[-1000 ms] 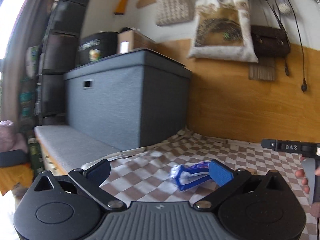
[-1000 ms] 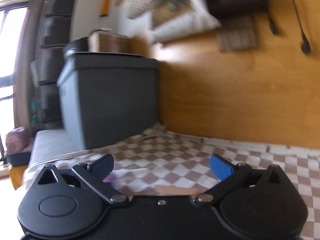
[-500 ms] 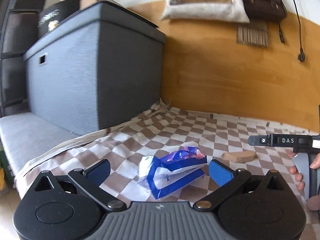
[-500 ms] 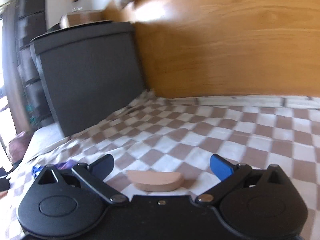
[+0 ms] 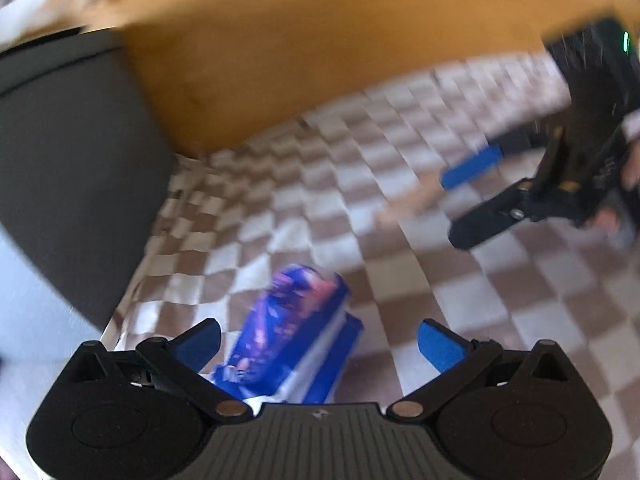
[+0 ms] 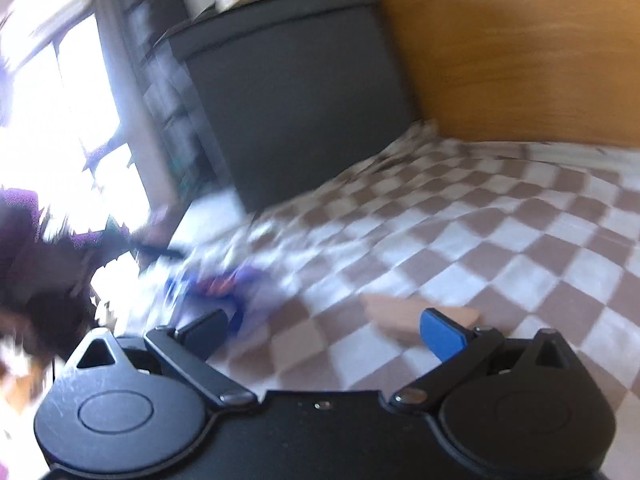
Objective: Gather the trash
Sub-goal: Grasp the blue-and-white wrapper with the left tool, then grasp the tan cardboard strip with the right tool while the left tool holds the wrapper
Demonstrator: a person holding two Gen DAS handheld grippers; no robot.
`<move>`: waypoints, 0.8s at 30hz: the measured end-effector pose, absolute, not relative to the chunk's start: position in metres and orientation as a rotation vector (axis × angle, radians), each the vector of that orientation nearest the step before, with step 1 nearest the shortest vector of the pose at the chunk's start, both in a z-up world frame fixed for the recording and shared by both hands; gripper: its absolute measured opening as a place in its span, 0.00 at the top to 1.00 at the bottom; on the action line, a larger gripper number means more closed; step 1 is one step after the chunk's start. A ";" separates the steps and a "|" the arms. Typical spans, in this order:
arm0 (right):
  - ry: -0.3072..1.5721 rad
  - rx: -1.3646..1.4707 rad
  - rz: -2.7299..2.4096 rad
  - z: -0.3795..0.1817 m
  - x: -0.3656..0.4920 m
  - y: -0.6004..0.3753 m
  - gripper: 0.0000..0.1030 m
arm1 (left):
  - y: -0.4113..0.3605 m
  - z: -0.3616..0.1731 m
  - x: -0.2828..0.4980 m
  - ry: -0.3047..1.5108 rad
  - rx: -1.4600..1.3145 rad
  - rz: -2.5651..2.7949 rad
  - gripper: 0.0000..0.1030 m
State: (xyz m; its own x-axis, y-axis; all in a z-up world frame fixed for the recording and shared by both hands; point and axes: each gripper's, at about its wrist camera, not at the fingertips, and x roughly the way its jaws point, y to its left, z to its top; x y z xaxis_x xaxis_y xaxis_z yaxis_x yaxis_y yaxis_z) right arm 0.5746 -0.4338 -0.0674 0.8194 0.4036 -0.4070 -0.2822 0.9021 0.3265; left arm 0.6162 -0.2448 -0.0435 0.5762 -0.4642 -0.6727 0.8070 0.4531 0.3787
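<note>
Both views blurred: the left gripper, jaws wide apart, straddles the blue wrapper near the checkered cloth's left edge, while the right gripper, also spread, hangs beside the tan piece mid-cloth.

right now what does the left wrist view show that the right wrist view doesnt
Only the left wrist view shows the right tool from outside, open, with part of the hand holding it. Only the right wrist view shows the bright window and dark shelving beside the grey box. Both show the blue wrapper, the tan piece, the checkered cloth, the grey box and the wood panel.
</note>
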 end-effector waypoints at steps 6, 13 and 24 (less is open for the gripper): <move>0.428 0.196 0.270 -0.059 0.564 -0.443 0.00 | -0.254 -0.049 0.618 0.540 0.798 -0.790 0.11; 0.448 0.527 0.158 -0.080 0.579 -0.507 0.00 | -0.259 -0.061 0.631 0.610 0.791 -0.710 0.42; 0.556 0.449 0.457 -0.079 0.585 -0.476 0.02 | -0.251 -0.055 0.620 0.622 0.621 -0.540 0.65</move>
State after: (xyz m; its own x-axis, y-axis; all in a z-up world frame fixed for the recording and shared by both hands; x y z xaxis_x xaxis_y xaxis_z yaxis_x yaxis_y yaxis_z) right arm 0.5846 -0.4763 -0.0792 0.7563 0.5217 -0.3948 -0.2869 0.8068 0.5165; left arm 0.6202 -0.2515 -0.0554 0.6898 -0.2722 -0.6709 0.6256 0.6904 0.3632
